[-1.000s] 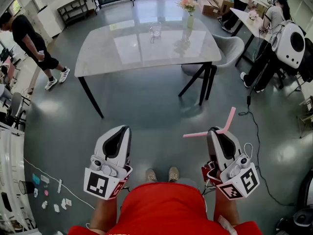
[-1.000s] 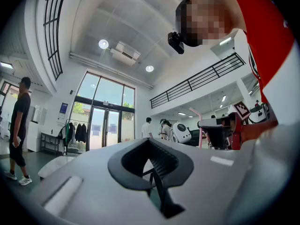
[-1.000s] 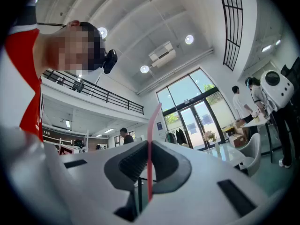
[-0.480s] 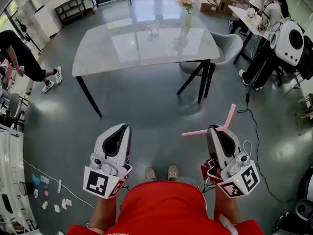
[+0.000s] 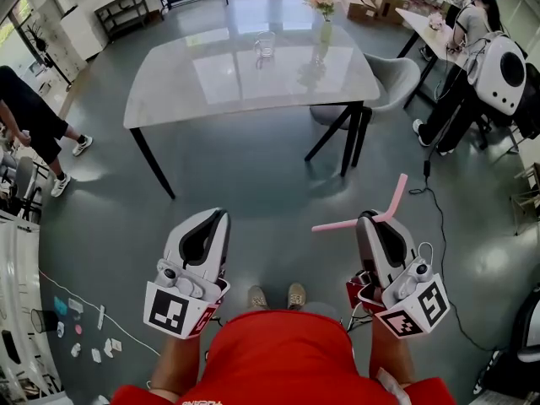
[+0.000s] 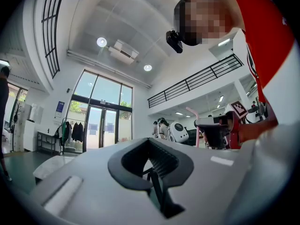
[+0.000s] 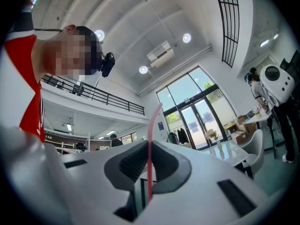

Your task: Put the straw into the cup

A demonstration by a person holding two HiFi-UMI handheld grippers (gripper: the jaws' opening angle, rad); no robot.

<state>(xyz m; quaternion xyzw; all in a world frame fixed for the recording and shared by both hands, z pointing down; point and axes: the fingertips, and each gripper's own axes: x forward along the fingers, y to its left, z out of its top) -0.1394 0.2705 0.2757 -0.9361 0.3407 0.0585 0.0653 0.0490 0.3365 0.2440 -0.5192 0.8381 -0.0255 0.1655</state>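
The right hand-held gripper [image 5: 369,219] was clamped on a bent pink straw [image 5: 337,224], held over the floor. The left hand-held gripper [image 5: 216,214] had its jaws together on nothing. The clear cup [image 5: 266,47] stood well apart on the surface [image 5: 211,87], near a flower vase [image 5: 325,25].

Table [image 5: 169,91] w/ flower vase [image 5: 325,25], chair [image 5: 396,83]

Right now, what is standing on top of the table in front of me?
On the table stand a clear cup and a vase of pink flowers, near the far edge. Whether the cup holds anything is too small to tell.
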